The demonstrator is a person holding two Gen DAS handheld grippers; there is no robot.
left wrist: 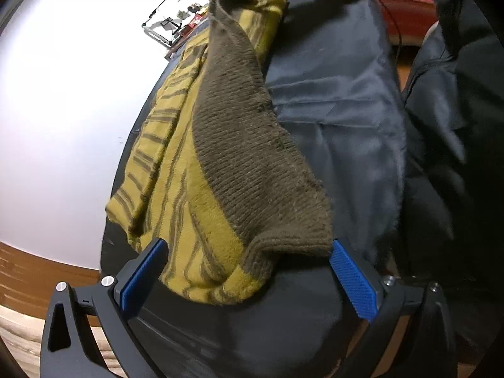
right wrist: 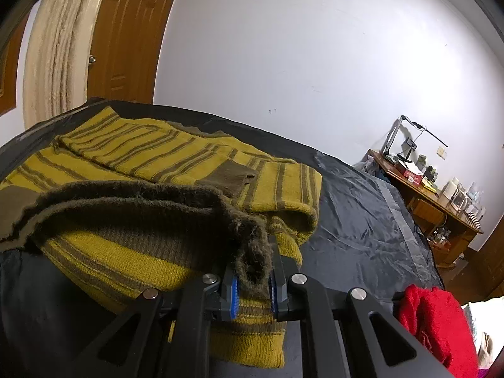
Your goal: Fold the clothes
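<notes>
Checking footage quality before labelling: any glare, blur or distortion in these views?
Left wrist: white wall blown out, dark sheet softly blurred at right, strong fisheye bending. Right wrist: sharper; mustard sweater evenly lit, door curved by the lens.

right gripper (right wrist: 252,286) pinching sweater (right wrist: 163,163) hem

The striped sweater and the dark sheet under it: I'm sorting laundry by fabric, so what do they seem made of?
The striped sweater looks like fuzzy wool or acrylic knit: ribbed stitches, hairy brown hem. The dark sheet looks like a thin, smooth synthetic, perhaps nylon or polyester: slight sheen, sharp creases.
</notes>
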